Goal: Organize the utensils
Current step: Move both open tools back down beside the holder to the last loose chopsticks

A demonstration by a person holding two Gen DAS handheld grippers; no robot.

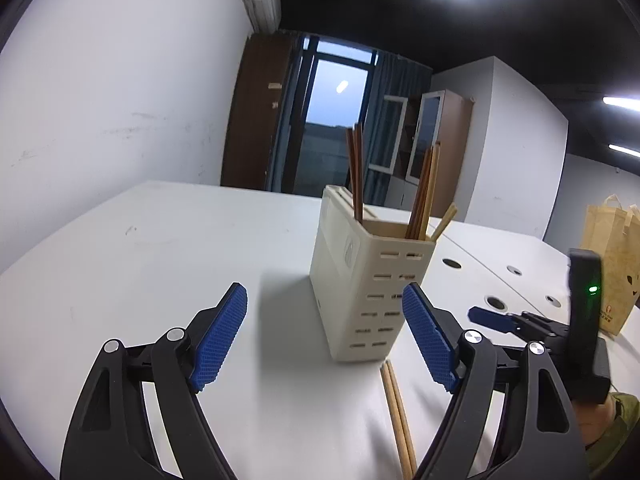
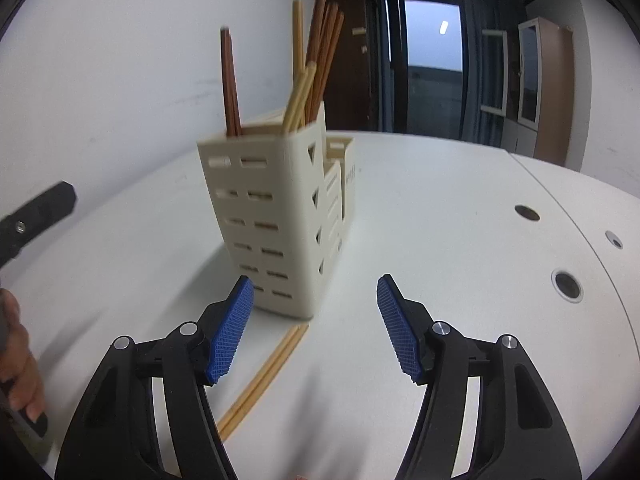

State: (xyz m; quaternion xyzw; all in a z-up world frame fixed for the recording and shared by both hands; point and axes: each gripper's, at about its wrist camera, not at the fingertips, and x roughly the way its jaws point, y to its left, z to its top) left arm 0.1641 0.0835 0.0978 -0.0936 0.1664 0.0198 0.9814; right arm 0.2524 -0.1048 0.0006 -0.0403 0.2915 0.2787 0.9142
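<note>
A cream slotted utensil holder (image 1: pixel 368 280) stands on the white table (image 1: pixel 160 248) with several brown and light wooden chopsticks (image 1: pixel 424 196) upright in it. It also shows in the right wrist view (image 2: pixel 272 216). A pair of light chopsticks (image 1: pixel 396 412) lies flat on the table at the holder's base, also seen in the right wrist view (image 2: pixel 264 376). My left gripper (image 1: pixel 324 336) is open and empty, just before the holder. My right gripper (image 2: pixel 316 324) is open and empty, above the lying chopsticks' far end. It shows in the left wrist view (image 1: pixel 492 320).
The table (image 2: pixel 440 208) has round cable holes (image 2: pixel 566 285) at the right. A yellow paper bag (image 1: pixel 616 264) stands at the far right. A wall runs along the left; a window and cabinets are behind.
</note>
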